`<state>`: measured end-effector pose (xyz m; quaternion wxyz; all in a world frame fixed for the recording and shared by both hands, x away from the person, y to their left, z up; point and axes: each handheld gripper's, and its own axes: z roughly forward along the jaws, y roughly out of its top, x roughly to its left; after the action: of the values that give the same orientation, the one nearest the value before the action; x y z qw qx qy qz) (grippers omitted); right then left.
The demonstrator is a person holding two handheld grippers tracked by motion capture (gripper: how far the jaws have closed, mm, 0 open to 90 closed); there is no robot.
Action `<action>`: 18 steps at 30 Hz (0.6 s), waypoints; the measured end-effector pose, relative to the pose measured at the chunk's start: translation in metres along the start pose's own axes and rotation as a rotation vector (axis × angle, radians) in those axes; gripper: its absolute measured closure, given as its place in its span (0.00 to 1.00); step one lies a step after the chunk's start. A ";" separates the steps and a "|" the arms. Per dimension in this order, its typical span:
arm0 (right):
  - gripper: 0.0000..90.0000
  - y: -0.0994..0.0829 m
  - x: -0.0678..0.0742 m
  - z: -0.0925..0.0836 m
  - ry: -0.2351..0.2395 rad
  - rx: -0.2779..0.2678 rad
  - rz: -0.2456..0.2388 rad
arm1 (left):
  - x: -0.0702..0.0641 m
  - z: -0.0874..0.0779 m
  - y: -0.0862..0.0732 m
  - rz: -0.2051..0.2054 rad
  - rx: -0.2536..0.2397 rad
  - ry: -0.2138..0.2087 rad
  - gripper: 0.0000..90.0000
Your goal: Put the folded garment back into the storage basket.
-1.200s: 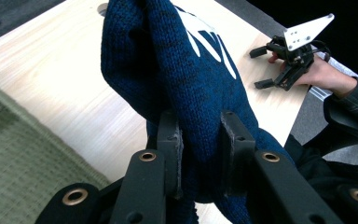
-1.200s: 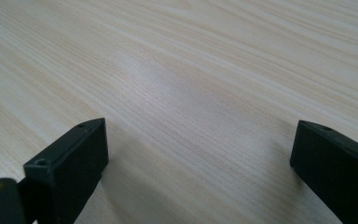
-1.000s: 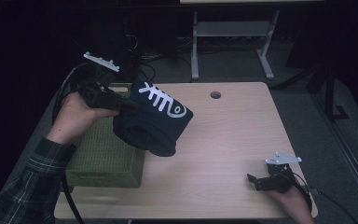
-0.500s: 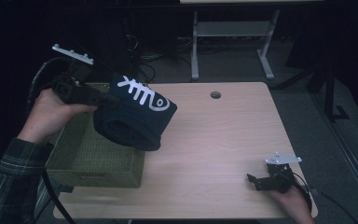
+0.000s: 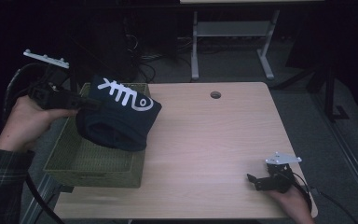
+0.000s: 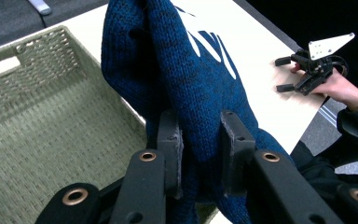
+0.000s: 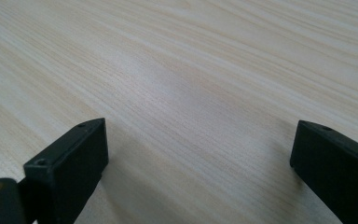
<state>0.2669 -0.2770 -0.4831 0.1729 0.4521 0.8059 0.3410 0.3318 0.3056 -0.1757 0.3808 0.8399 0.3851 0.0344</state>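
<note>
Overhead camera first: woven green basket (image 5: 65, 161) sits at the table's (image 5: 223, 140) left edge, and the left gripper (image 5: 86, 103) holds a dark blue knitted garment (image 5: 119, 122) with a white fishbone design above the basket's far right corner, part of it hanging beyond the rim. The right gripper (image 5: 251, 181) rests well right of the basket, near the front table edge. Left gripper view: jaws pinch a thick fold of the garment (image 6: 200, 93), basket (image 6: 37, 121) open below left. Right gripper view: jaws spread wide over bare wood (image 7: 191, 84), holding nothing. To do this well, carry the bundle further over the basket's middle before letting go, so nothing drapes over the rim.
</note>
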 end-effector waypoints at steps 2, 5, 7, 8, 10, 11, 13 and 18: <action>0.04 0.000 0.000 0.000 0.000 0.000 0.000 | 0.004 0.000 -0.006 -0.011 -0.001 0.001 0.81; 0.04 0.000 0.000 0.000 0.000 0.000 0.000 | 0.009 0.000 -0.013 -0.025 -0.005 -0.002 0.81; 0.04 0.000 0.000 0.000 0.000 0.000 0.000 | 0.017 -0.002 -0.021 -0.040 -0.017 -0.014 0.81; 0.04 0.000 0.000 0.000 0.000 0.000 0.000 | 0.017 -0.002 -0.021 -0.040 -0.017 -0.014 0.81; 0.04 0.000 0.000 0.000 -0.001 -0.001 -0.001 | 0.021 -0.003 -0.026 -0.046 -0.025 -0.021 0.81; 0.04 0.000 0.000 0.001 -0.002 -0.003 -0.004 | 0.026 -0.005 -0.031 -0.048 -0.032 -0.028 0.81; 0.03 0.001 0.000 0.001 -0.004 -0.002 0.000 | 0.031 -0.009 -0.035 -0.053 -0.040 -0.033 0.81; 0.03 0.001 0.001 0.001 -0.005 -0.002 0.005 | 0.039 -0.013 -0.046 -0.060 -0.040 -0.042 0.81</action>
<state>0.2678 -0.2758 -0.4832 0.1744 0.4547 0.8041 0.3410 0.3258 0.3592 -0.2064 0.4064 0.8208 0.4013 0.0130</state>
